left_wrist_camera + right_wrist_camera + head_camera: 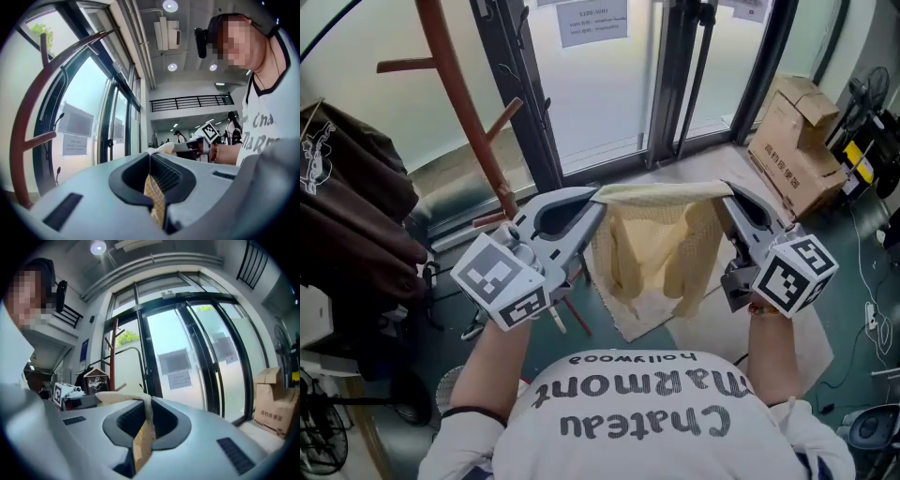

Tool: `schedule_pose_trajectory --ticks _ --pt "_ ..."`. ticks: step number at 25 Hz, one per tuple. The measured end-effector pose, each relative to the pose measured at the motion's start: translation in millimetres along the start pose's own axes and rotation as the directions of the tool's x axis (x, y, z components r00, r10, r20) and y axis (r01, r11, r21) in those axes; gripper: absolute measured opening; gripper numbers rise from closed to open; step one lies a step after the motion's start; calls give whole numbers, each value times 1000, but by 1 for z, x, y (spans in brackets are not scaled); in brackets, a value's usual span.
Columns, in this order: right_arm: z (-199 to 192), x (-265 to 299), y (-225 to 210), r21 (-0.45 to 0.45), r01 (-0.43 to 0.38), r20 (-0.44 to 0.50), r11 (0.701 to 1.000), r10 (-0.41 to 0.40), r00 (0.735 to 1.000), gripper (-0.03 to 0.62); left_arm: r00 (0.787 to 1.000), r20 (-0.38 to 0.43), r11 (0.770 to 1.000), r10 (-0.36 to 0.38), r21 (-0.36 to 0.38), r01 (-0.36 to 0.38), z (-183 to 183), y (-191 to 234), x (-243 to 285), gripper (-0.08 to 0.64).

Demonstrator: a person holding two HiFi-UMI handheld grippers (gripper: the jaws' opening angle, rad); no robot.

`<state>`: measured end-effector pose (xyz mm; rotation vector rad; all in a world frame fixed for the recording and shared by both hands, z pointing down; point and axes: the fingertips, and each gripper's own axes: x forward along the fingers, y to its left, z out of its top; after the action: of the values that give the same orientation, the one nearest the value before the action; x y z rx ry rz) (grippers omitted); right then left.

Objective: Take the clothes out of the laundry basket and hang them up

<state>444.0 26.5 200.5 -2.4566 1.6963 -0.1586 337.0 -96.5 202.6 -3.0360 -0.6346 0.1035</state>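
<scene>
Soft cream knit cloth garment (661, 248), smooth reddish wooden rack (469, 112), matt cardboard boxes (797, 141)

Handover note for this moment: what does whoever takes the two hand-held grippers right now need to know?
The left hand-held gripper is shut on one top corner of the pale yellow knitted garment.
The right hand-held gripper is shut on the other top corner, and the cloth hangs spread between them.
The reddish-brown wooden coat stand is ahead on the left; a dark brown garment hangs at the far left.
Done: this piece is lifted out. Left: hang it up. No laundry basket is clearly in view.
</scene>
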Motion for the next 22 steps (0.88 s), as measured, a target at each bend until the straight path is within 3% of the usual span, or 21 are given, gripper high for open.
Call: schedule_pose_trajectory --ticks 6,15,19,22 --pt "43 45 1 -26 -70 140 997 73 987 43 998 52 996 36 -83 -31 -3 27 1 15" --pt "72 80 7 -113 -162 271 980 187 944 41 989 82 992 126 -28 -124 19 33 -6 15" --pt "84 112 20 -115 -293 266 949 314 911 40 968 103 974 227 -34 -225 33 44 -18 15" --pt "95 140 35 -120 -421 255 899 437 862 40 939 122 947 322 -33 -320 46 53 -29 15"
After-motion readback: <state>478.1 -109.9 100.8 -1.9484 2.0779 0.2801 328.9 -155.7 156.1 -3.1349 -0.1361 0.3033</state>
